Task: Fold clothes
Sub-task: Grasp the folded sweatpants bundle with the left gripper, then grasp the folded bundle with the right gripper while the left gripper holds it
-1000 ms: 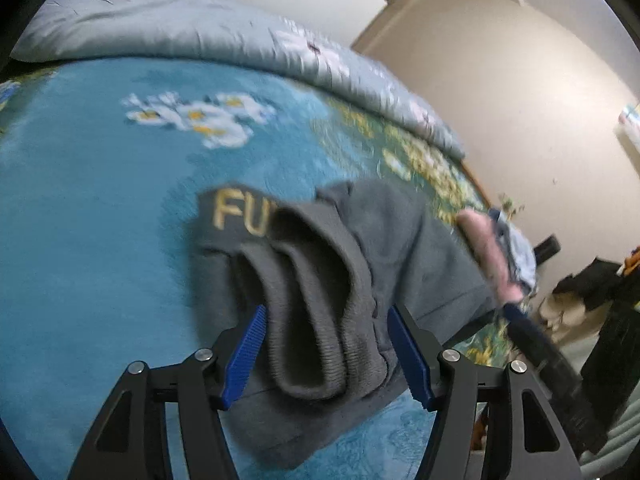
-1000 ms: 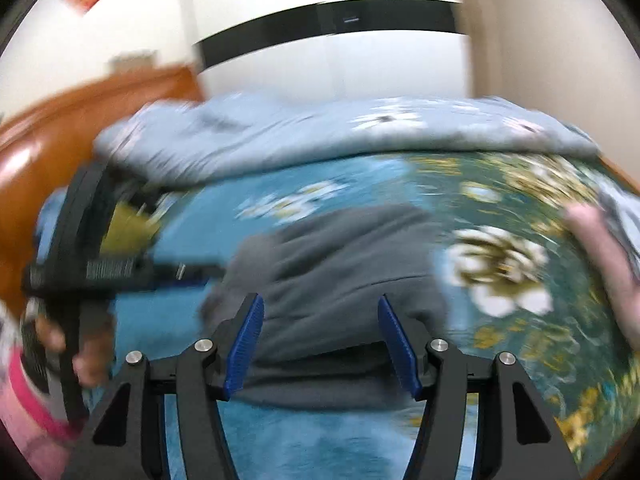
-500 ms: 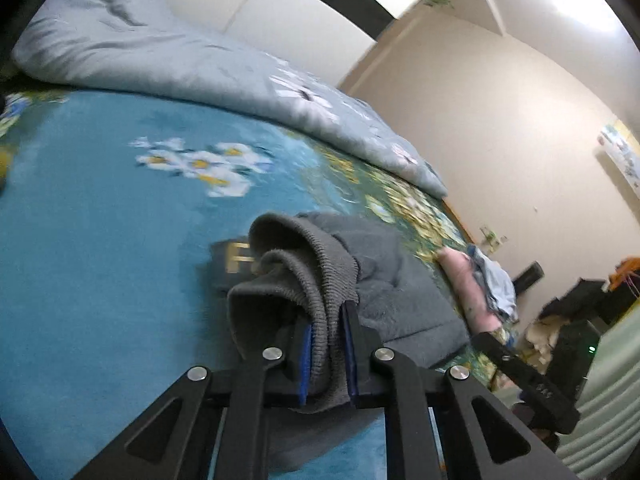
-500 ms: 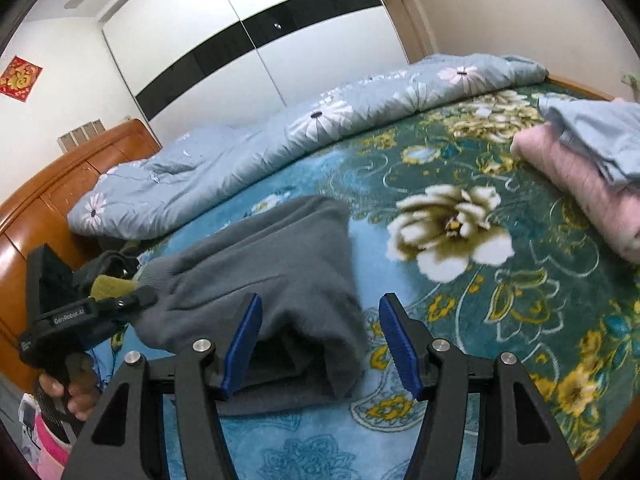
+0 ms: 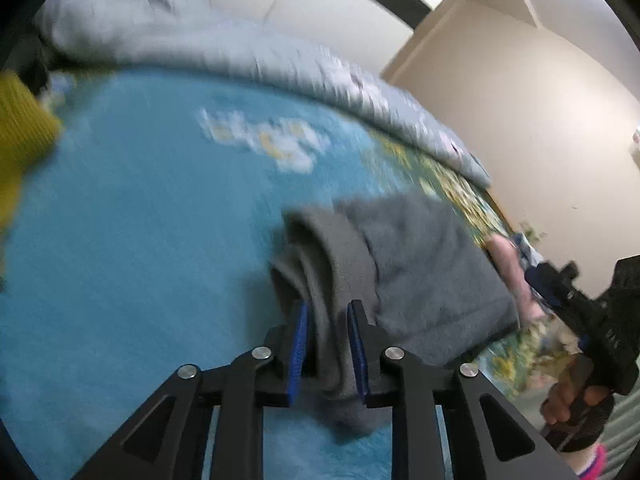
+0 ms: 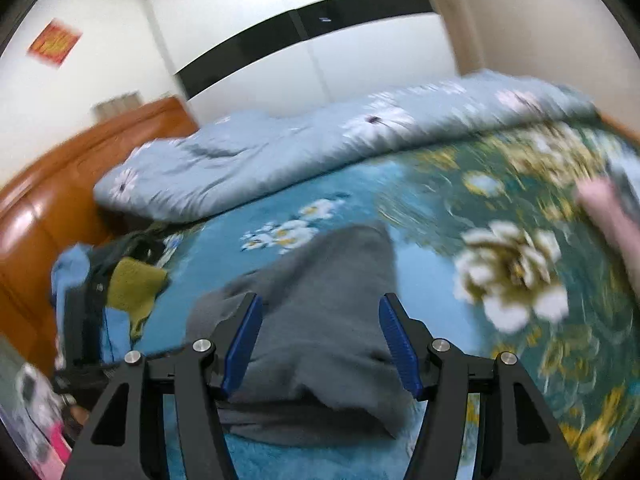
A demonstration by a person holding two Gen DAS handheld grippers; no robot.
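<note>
A grey sweatshirt (image 5: 424, 272) lies bunched on the blue floral bedspread (image 5: 140, 240). My left gripper (image 5: 327, 336) is shut on a thick ribbed fold of the grey sweatshirt at its near left end. In the right wrist view the same sweatshirt (image 6: 320, 320) lies under my right gripper (image 6: 320, 340), which is open with its blue pads on either side of the cloth and holds nothing. The right gripper's black body (image 5: 592, 320) also shows at the right of the left wrist view.
A grey-blue floral duvet (image 6: 320, 148) lies rolled along the far side of the bed. A yellow garment (image 6: 136, 280) and blue clothes lie at the left near the wooden headboard (image 6: 48, 208). Pink folded cloth (image 6: 616, 220) sits at the right edge.
My left gripper, open a second ago, has shut on the ribbed fold and shifted with it. My right gripper has moved back over the sweatshirt's near edge and stays open.
</note>
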